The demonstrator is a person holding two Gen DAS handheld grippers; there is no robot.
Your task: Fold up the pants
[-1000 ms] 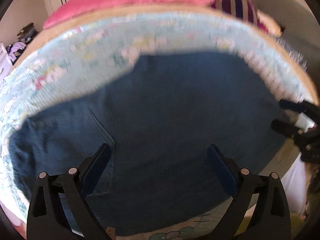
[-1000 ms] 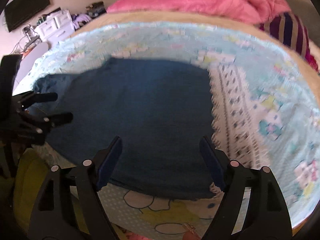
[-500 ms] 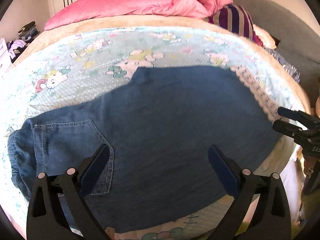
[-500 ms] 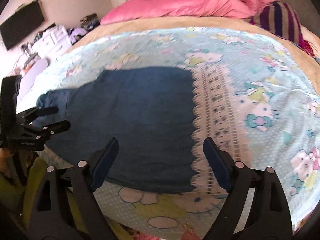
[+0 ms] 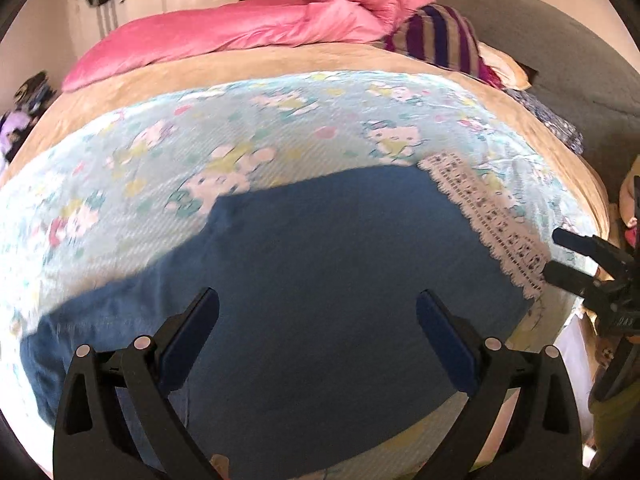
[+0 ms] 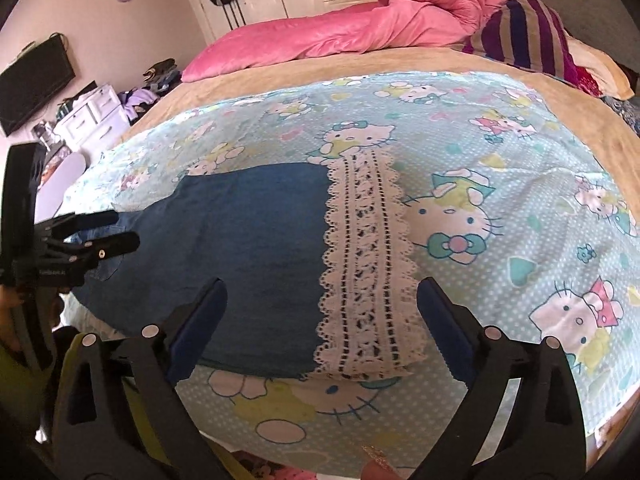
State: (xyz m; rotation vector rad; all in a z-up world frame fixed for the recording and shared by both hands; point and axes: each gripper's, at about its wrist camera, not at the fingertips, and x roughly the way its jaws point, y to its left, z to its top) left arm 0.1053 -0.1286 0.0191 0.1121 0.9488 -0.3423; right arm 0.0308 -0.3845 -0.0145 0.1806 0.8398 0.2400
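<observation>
Two grippers hang over the bed, neither holding anything. The left gripper (image 5: 318, 316) stands wide open above the blue denim pants (image 5: 320, 280), which lie flat across the lower centre on the cartoon-print sheet (image 6: 500, 200). The right gripper (image 6: 322, 304) has just been opening, nothing between its jaws, over the white lace hem (image 6: 368, 272)

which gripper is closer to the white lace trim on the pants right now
Right. The right gripper hangs open directly over the lace trim; the left gripper, also open, hovers over plain denim toward the other end of the pants.
</observation>
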